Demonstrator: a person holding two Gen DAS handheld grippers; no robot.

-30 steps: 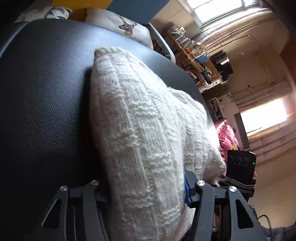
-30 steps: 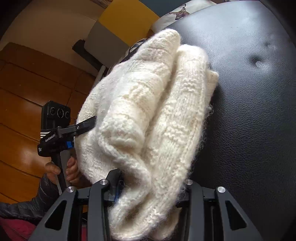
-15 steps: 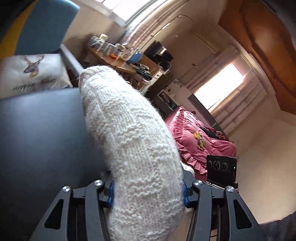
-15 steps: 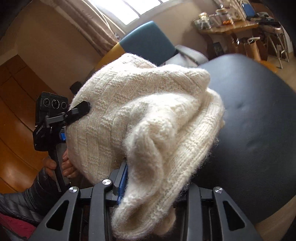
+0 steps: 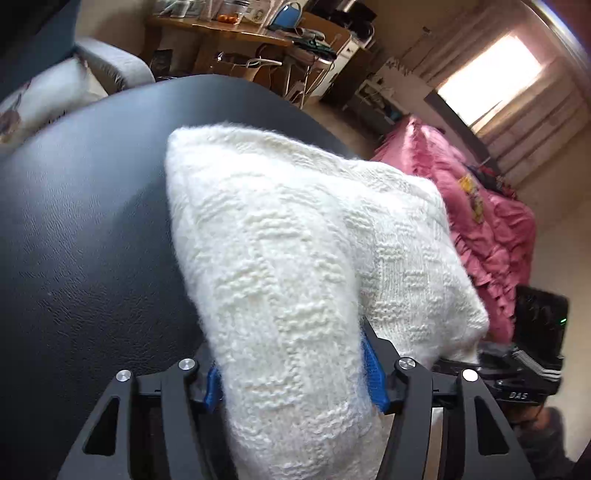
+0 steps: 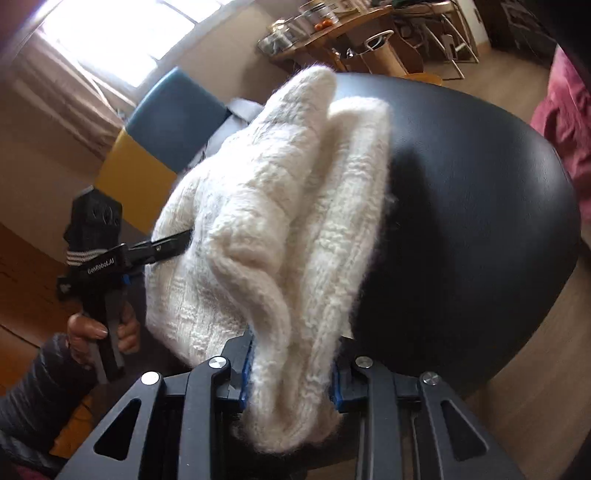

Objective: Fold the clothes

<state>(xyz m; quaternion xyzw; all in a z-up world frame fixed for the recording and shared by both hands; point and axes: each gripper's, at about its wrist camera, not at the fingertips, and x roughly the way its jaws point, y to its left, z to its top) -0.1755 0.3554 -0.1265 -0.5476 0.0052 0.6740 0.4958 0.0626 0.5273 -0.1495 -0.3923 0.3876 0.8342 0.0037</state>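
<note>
A thick white knitted sweater (image 5: pixel 295 258) is bunched into a folded bundle, held over a black leather surface (image 5: pixel 81 221). My left gripper (image 5: pixel 295 373) is shut on one end of it, its blue pads pressed into the knit. My right gripper (image 6: pixel 291 376) is shut on the other end of the sweater (image 6: pixel 288 206). In the right wrist view the left gripper (image 6: pixel 173 245) shows at the bundle's left side, held by a hand. In the left wrist view the right gripper's body (image 5: pixel 532 354) shows behind the bundle at the right.
The black surface (image 6: pixel 472 221) is rounded, with wooden floor beyond its edge. A pink bedspread (image 5: pixel 480 221) lies to the right. A cluttered wooden table (image 5: pixel 236 33) and a blue and yellow chair (image 6: pixel 155 147) stand behind. A printed cushion (image 5: pixel 40 99) lies at far left.
Both grippers have swung with the sweater, lifting it off the black surface and bringing it back down over it. The grips have not changed.
</note>
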